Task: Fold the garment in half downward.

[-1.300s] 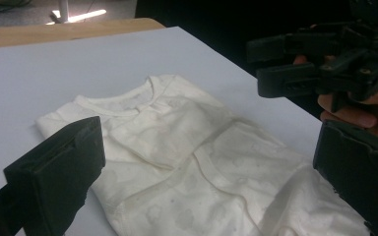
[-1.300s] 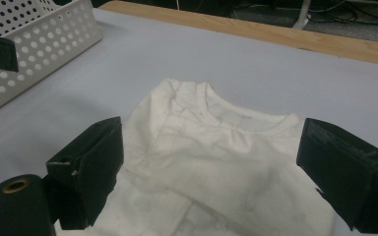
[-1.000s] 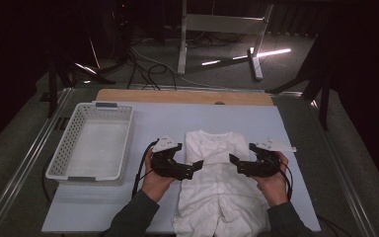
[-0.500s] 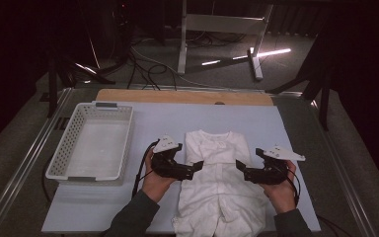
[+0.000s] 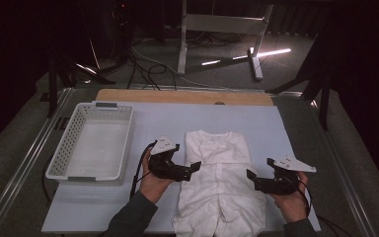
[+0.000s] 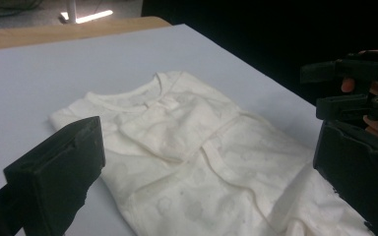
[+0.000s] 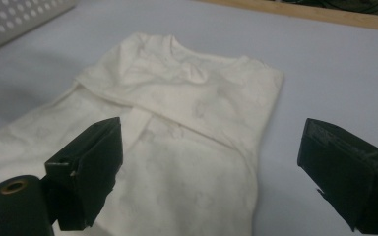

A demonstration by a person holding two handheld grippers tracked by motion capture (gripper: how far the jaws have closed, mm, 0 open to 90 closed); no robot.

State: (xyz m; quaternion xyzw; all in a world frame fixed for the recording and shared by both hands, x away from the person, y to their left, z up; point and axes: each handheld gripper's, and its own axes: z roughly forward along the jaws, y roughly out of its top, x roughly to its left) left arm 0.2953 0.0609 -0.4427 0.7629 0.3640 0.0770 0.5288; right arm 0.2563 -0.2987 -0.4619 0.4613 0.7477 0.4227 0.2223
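I've got the white garment (image 5: 220,182) lying flat in the middle of the tabletop (image 5: 286,133), sleeves folded in, collar at the far end. It looks thin, soft cotton, light and floppy, so it'll sag and crease wherever I lift it; my best bet is pinching the side edges near the midsection. My left gripper (image 5: 193,169) sits at its left edge, fingers spread wide, holding nothing; my right gripper (image 5: 251,179) hovers at the right edge, fingers likewise released. The white basket (image 5: 92,148) stands off to the left, well apart. Nothing blocks either edge.
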